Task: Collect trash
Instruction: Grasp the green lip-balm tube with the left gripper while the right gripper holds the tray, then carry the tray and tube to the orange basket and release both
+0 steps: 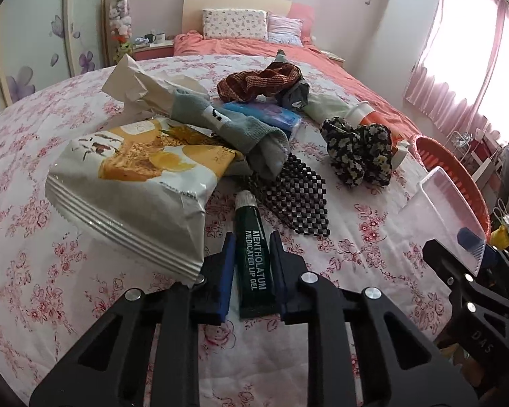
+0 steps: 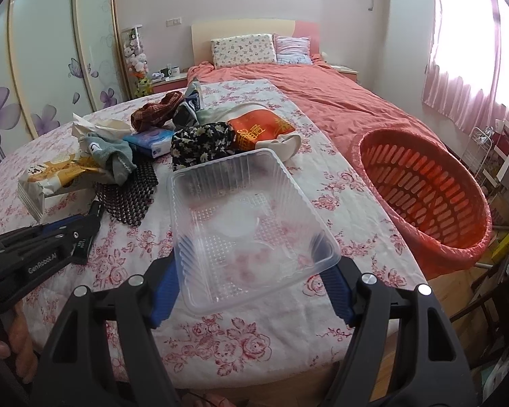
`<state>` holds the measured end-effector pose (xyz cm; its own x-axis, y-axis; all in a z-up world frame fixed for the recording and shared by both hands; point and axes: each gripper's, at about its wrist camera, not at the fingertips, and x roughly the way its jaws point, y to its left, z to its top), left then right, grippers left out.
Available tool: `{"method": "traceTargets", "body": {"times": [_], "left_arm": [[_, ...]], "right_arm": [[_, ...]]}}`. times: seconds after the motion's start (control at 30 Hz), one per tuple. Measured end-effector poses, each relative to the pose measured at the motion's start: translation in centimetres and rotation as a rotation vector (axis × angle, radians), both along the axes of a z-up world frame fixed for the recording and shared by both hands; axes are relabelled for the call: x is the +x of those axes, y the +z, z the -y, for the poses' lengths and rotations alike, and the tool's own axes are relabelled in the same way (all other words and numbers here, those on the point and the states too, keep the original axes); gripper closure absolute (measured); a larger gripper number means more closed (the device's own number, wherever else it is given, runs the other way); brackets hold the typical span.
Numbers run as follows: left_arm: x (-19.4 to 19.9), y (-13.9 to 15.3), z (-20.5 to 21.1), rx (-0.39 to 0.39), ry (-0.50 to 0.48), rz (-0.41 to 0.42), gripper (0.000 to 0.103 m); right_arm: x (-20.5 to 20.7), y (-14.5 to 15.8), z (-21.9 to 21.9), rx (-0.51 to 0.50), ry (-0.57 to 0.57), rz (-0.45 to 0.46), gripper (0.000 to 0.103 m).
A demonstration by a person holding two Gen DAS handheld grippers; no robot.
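Observation:
A dark green lip gel tube (image 1: 252, 254) lies on the floral sheet (image 1: 51, 271), cap pointing away. My left gripper (image 1: 252, 237) is shut on it, a blue pad pressing each side. In the right wrist view the left gripper (image 2: 96, 212) sits low on the sheet by the black mesh mat (image 2: 129, 196). My right gripper (image 2: 251, 239) is shut on a clear plastic tray (image 2: 241, 203), its pads against the tray's two long sides, the tray tilted up off the sheet. An orange slotted basket (image 2: 441, 247) stands at the bed's right edge.
A white and yellow snack bag (image 1: 129, 183) lies just left of the tube. Behind are a grey sock (image 1: 254, 135), crumpled paper (image 1: 135, 84), a blue tissue pack (image 1: 268, 115), brown knitwear (image 1: 261, 81), black floral cloth (image 1: 359, 152) and a red-orange pack (image 2: 258, 129).

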<state>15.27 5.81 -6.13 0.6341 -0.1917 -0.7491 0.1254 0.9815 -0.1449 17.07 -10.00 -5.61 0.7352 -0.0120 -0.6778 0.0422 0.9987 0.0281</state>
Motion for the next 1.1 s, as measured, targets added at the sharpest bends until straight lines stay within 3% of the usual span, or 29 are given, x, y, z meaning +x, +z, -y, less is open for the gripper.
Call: {"method": "traceTargets", "body": {"times": [0.17,0.27,0.37,0.5,0.63,0.77,0.9,1.1], "left_arm": [[-0.8,0.9,-0.4,-0.028,0.011,0.012,0.083],[-1.5,1.9,-0.2,-0.032,0.011,0.036,0.093],[-1.9,2.3,0.1,-0.018,0.016,0.057,0.094],[-1.2,0.7,0.4,-0.001,0.031,-0.006,0.093],[-1.1,0.6,0.6,0.01,0.032,-0.008,0.093],[-0.7,0.5,0.9,0.007,0.024,-0.019,0.087],[-0.7,0.5,1.3,0.009,0.027,-0.014,0.065],[0.0,0.1,1.7,0.036,0.033,-0.021,0.065]], "right_arm": [[-0.7,0.8,0.7,0.008,-0.012,0.021,0.032],[-1.1,1.4,1.0,0.012,-0.018,0.039,0.032],[-1.4,1.7,1.4,0.015,-0.026,0.048,0.032],[-1.8,1.5,1.7,0.02,-0.032,0.046,0.032],[-2.0,1.3,1.9,0.021,-0.034,0.042,0.032],[-1.8,1.1,2.2,0.024,-0.038,0.038,0.032],[-1.7,1.0,2.3,0.026,-0.041,0.034,0.032],[-1.6,0.7,2.6,0.03,-0.043,0.028,0.032]]}}
